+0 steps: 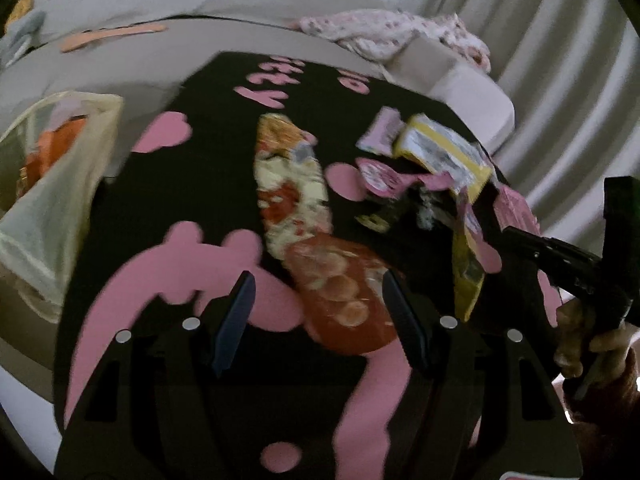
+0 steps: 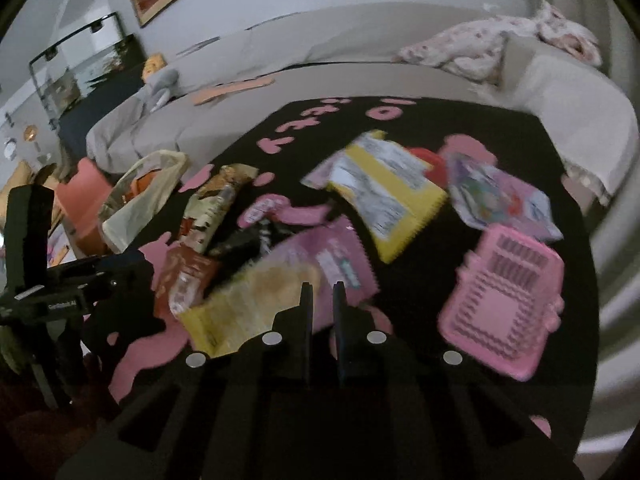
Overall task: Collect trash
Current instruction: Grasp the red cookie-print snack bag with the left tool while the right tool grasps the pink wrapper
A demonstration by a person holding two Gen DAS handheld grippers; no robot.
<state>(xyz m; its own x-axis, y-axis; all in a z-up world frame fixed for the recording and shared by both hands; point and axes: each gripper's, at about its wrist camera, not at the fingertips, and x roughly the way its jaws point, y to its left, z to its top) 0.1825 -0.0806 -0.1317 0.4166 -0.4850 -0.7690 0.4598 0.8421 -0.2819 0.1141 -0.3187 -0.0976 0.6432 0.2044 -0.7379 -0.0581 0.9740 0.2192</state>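
Several snack wrappers lie on a black mat with pink shapes. My left gripper is open, its fingers either side of the near end of a long orange and cream wrapper. My right gripper has its fingers close together, with a narrow gap, just above a yellow wrapper and a pink one; I cannot tell if it grips anything. A yellow and white packet and a pink packet lie further right. An open pale plastic bag with orange trash stands at the mat's left edge.
A grey sofa curves behind the mat, with a floral cloth on its right end. Pale curtains hang at the right. A glass tank stands far left. The other gripper shows at the right edge of the left wrist view.
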